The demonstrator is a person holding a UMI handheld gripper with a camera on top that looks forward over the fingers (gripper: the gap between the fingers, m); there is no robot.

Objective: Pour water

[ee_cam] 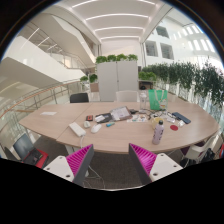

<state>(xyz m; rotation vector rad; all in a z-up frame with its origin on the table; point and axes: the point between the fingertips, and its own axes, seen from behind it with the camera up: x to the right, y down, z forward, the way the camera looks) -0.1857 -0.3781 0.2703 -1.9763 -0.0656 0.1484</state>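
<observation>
The gripper [111, 162] is held well back from the table, its two fingers apart with an open gap between them and nothing in that gap; the magenta pads [80, 160] face each other across it, and behind them shows only floor and the near rim of the table. Ahead of the fingers stands a long oval wooden table [50, 122] with a rounded edge, running broadside across the view, its near edge a little beyond the fingertips and its ends curving away at either side. There is free air all round the fingers, since nothing stands between them and the table's rim. On the tabletop, beyond the right finger and set in from the near edge, stands a small bottle [158, 132], upright, its long axis vertical and its top pointing up; whether it is capped is too small to tell. Just past it lies a flat red and blue thing [177, 120], and farther back stand two pale green containers [158, 98], also upright. Toward the middle of the table lie a dark device [100, 119] and papers [123, 113], and beyond the left finger lies a flat white object [77, 129], near the table's front edge. Chairs [79, 98] stand around the far side, with white cabinets [117, 76] topped by plants beyond them.
</observation>
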